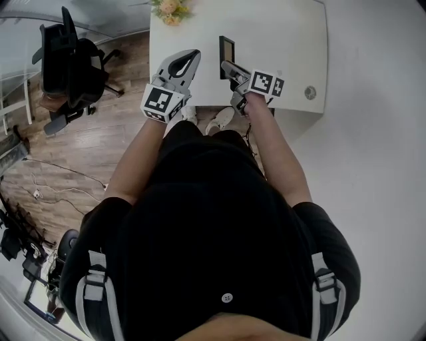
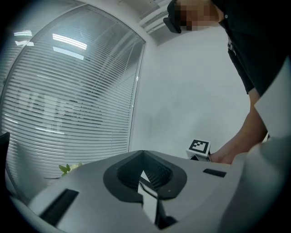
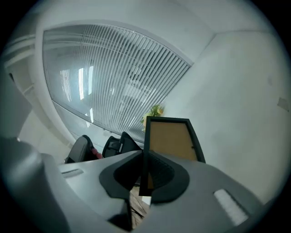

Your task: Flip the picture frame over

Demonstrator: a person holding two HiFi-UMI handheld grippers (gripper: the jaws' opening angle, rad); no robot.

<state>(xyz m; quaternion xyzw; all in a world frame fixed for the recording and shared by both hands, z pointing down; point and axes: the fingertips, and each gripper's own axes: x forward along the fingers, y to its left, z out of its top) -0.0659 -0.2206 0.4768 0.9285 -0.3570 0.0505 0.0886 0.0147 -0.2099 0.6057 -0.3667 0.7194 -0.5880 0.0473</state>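
while the right gripper [image 1: 230, 67] pinches the frame [image 1: 227, 48] by one black edge, the frame stands upright on its side over the white table [image 1: 293, 40], near the table's front edge. in the right gripper view the jaws are nearly together, with the frame's [image 3: 170, 139] thin edge clamped between the dark pads [image 3: 159, 170], and the brown board inside the black border faces the camera. whether the frame's lower edge touches the table cannot be told.

the left gripper [image 1: 192, 56] hangs just beside it, to the left, at the table's front corner and apart from the frame. in its own view the left gripper [image 2: 143, 155] has its jaws closed tip to tip, with nothing between them. the right gripper's marker cube [image 2: 198, 147] shows beyond them, with the person's hand behind it.

flowers [image 1: 171, 9] sit at the far edge of the table. a black chair [image 1: 70, 63] stands on the wood floor to the left.
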